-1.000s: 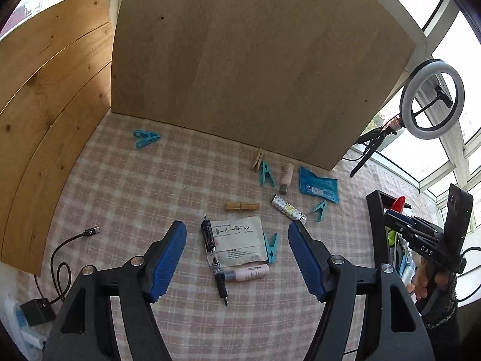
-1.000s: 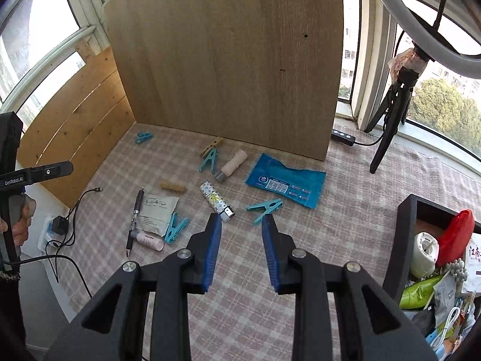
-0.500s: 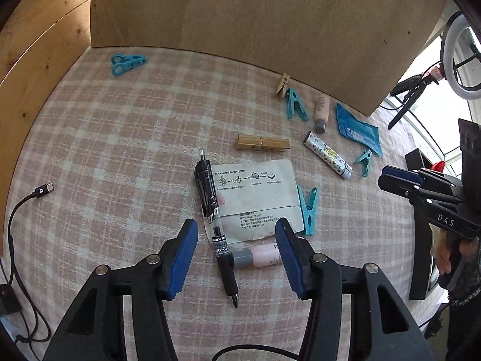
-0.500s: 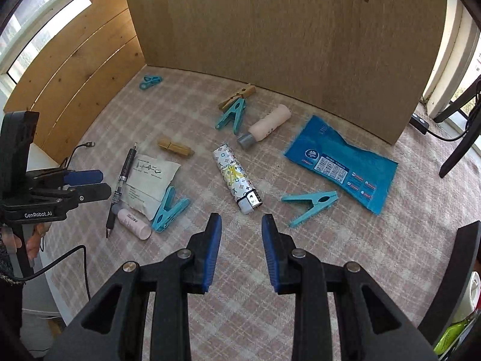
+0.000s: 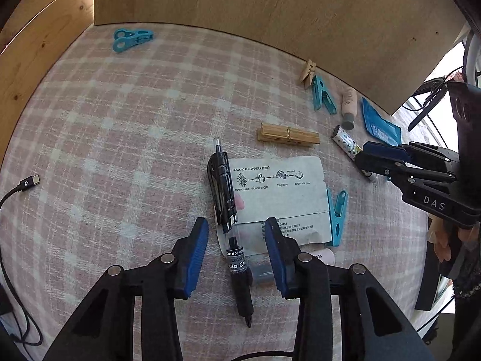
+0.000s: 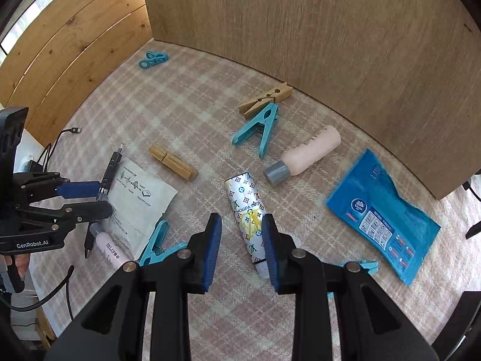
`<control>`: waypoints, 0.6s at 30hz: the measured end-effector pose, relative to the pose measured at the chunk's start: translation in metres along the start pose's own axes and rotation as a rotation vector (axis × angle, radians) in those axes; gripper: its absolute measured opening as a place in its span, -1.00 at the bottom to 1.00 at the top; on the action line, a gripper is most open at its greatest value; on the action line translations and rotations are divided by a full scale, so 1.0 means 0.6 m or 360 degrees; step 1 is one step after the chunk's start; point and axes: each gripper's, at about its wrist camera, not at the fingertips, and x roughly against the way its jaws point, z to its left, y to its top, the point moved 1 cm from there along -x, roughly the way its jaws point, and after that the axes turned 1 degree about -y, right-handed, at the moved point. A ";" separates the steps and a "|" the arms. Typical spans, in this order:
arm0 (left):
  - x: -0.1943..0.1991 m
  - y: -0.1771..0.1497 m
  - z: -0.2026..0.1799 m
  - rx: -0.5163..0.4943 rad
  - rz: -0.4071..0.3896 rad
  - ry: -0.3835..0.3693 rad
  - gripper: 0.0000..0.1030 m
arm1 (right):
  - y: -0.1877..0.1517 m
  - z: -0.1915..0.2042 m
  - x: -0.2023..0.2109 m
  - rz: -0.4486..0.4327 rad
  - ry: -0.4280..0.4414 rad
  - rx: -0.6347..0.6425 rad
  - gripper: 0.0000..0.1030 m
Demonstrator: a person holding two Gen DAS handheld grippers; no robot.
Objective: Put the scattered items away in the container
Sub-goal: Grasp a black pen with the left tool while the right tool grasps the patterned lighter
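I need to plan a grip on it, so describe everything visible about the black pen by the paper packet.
The black pen is a retractable type with a glossy black upper barrel and clip, a clear middle section showing the refill, a printed label, a dark grip and a fine exposed tip. It lies flat on the checked cloth, along and partly over the left edge of the paper packet. The left gripper straddles its clear section; its jaws have just been closing, the pads not yet touching it.

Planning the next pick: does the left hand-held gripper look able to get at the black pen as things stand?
Probably yes. The left hand-held gripper has been closing with the black pen between its pads, nothing lying over it, though the small pink bottle crowds one finger.
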 end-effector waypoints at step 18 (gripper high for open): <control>0.018 -0.024 0.029 0.0024 -0.0044 -0.0016 -0.76 | 0.014 0.006 -0.012 0.0114 -0.0162 -0.0084 -0.55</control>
